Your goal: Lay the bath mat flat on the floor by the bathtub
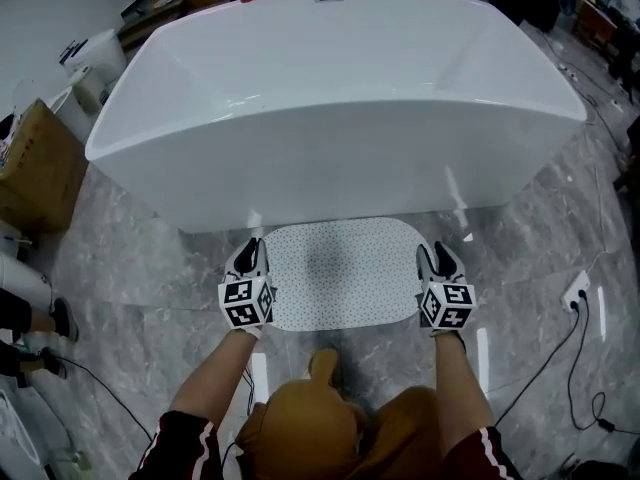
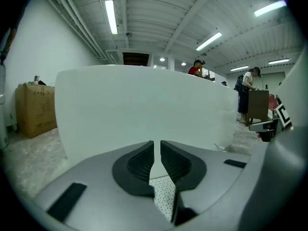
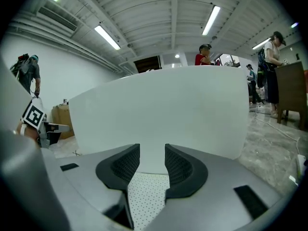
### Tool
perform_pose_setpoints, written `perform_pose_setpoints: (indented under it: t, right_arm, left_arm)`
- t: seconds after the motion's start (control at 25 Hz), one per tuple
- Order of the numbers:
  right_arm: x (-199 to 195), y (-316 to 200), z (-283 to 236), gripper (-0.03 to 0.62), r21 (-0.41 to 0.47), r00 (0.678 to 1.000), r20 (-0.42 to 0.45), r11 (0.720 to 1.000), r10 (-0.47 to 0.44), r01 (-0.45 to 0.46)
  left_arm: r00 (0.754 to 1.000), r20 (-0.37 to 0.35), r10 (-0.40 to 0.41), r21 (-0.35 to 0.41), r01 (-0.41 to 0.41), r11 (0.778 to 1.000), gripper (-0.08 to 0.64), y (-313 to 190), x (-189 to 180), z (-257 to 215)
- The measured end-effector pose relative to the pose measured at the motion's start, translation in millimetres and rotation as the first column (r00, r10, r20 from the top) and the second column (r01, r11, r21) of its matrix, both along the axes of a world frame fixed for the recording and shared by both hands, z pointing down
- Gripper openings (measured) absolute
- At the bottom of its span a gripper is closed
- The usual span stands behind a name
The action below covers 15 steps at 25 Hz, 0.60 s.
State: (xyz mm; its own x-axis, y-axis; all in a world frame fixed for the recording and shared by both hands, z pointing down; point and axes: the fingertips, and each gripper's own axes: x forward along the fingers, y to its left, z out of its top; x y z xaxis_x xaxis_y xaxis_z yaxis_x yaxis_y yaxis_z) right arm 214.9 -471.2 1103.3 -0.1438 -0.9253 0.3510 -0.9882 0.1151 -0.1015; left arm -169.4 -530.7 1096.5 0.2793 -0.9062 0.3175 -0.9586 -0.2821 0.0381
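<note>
A large workshop-like room with white walls and a ribbed white ceiling carrying long strip lights (image 2: 110, 16) rises above and beyond both sets of my jaws. Below them spreads a glossy grey marbled floor (image 1: 150, 258) that mirrors the lights. Straight ahead of both jaws stands a big white freestanding bathtub (image 1: 340, 88), its smooth outer wall filling most of what each gripper camera sees. The bath mat (image 1: 340, 268), pale with fine dark dots and rounded corners, lies flat on the floor between my two grippers, its far edge tucked close under the tub's side. Its surface shows directly beneath each pair of jaws. Far to the left of my left jaws, a brown cardboard box (image 1: 35, 173) sits on the floor beside the tub's end. My left gripper (image 1: 250, 248) rests at the mat's left edge, jaws drawn nearly together with only a thin slit between them and nothing pinched in it. My right gripper (image 1: 440, 253) rests at the mat's right edge, jaws plainly apart, with only tub wall and mat seen through the gap. Beyond the tub rim, past my right jaws, a person in a red top (image 3: 203, 55) stands among others. To the right of my right jaws, a white socket block (image 1: 578, 290) lies on the floor with thin dark cables (image 1: 560, 358) trailing from it.
</note>
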Motion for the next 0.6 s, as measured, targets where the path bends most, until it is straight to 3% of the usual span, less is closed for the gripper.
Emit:
perform_pose_setpoints:
  t: [0.24,0.6]
  right_arm:
    - [-8,-2,-70,0.166,-0.068,1.0,-0.002,0.998,-0.013,0.013]
    - [-11,24,-219,0.166,-0.177,0.999,-0.007,0.984,-0.031,0.029]
  left_arm:
    - [1.0,0.026,0.003,-0.023,-0.002,1.0,0.057,1,-8,-78]
    - [0.998,-0.043,-0.048,-0.044,0.046,0.998,0.057,29,-19,-239]
